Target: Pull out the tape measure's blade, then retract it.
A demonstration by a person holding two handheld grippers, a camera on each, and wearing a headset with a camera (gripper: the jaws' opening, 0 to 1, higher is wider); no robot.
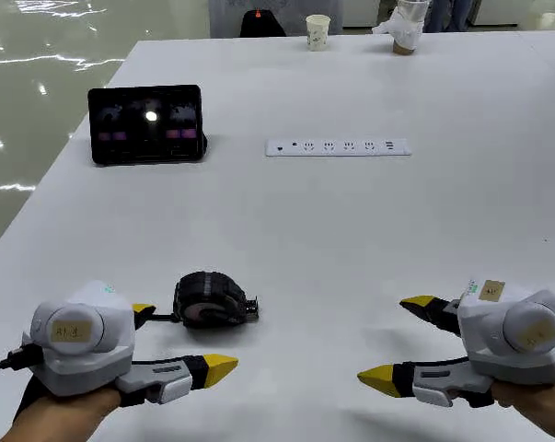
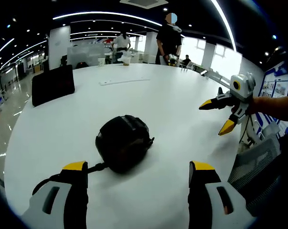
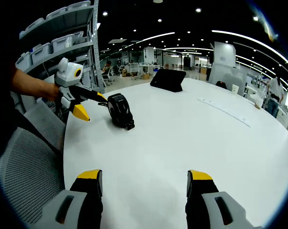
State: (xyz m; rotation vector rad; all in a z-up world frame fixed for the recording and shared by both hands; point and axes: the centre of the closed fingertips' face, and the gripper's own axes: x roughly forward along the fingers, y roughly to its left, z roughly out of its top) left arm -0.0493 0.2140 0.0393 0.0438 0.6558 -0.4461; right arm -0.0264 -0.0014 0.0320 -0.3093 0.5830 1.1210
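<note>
Tape measure [image 1: 213, 299], a black round case, lies on its side on the white table [image 1: 351, 239]; its blade looks fully wound in, with just the hook end showing at the case's right edge (a small dark nub in the head view). A thin black strap leaves the case's left side toward the nearest yellow jaw tip of the left gripper [image 1: 185, 338]; whether strap and tip touch, I cannot tell. That gripper's jaws stand wide apart with nothing between them; in the left gripper view the tape measure [image 2: 123, 143] sits just ahead of the left gripper [image 2: 138, 167], closer to the view's left jaw than its right. The right gripper [image 1: 394, 339] hovers well to the right of the tape measure, at about the same depth on the table, jaws likewise spread and holding nothing; the left gripper view shows the right gripper [image 2: 216, 116] from the side, held in a hand. From the right gripper [image 3: 144, 174] the tape measure [image 3: 120, 109] is seen across bare tabletop, with the left gripper [image 3: 92, 106] just beside it. Beyond the tape measure and a little left stands a dark tablet [image 1: 146, 122]; beyond it and to the right lies a white power strip [image 1: 338, 146]; far past it, at the table's far edge, is a paper cup [image 1: 318, 31].
</note>
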